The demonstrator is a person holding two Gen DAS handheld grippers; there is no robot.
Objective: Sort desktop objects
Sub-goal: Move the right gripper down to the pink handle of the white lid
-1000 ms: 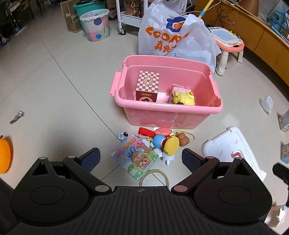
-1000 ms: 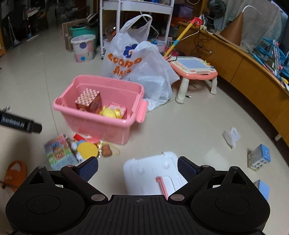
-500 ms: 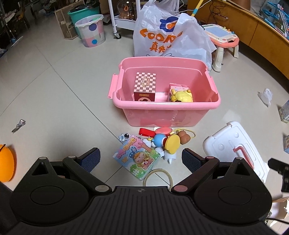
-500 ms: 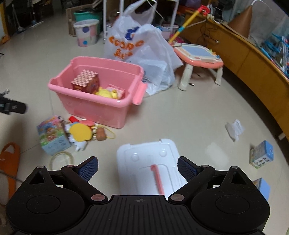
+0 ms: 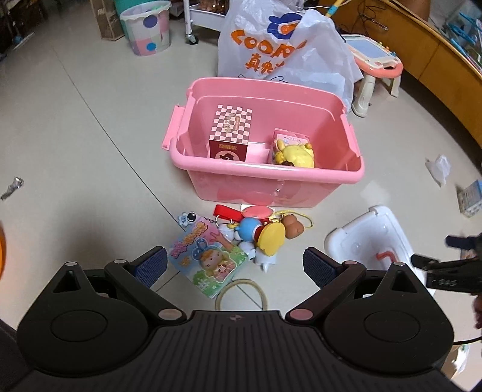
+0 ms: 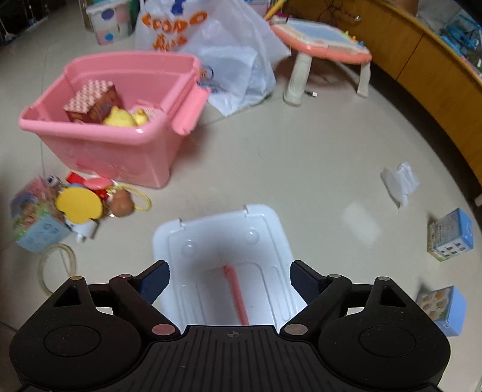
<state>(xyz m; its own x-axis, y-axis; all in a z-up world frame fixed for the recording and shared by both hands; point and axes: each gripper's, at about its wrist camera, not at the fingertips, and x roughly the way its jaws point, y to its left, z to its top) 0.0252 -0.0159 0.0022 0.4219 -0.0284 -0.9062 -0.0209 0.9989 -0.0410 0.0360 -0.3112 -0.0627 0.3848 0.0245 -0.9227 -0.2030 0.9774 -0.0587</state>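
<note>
A pink storage bin (image 5: 265, 176) stands on the floor, holding a checkered box (image 5: 230, 132) and a yellow plush toy (image 5: 296, 153). In front of it lie a picture book (image 5: 208, 259), a blue and yellow toy figure (image 5: 262, 235), a brown bear charm (image 5: 293, 227) and a beige ring (image 5: 241, 294). My left gripper (image 5: 235, 267) is open and empty above the book. My right gripper (image 6: 227, 279) is open and empty over the white bin lid (image 6: 223, 241) with its pink handle (image 6: 236, 295). The bin (image 6: 99, 135) is at its left.
A white shopping bag (image 5: 280, 48) stands behind the bin. A small drawing table (image 6: 322, 39) is at the back right. Blue boxes (image 6: 450, 235) and crumpled paper (image 6: 400, 181) lie at the right, near a wooden cabinet (image 6: 436, 66). A dotted waste bin (image 5: 146, 27) is far left.
Both grippers have moved lower and closer to the floor. The right gripper has come over the white lid. Both stay open.
</note>
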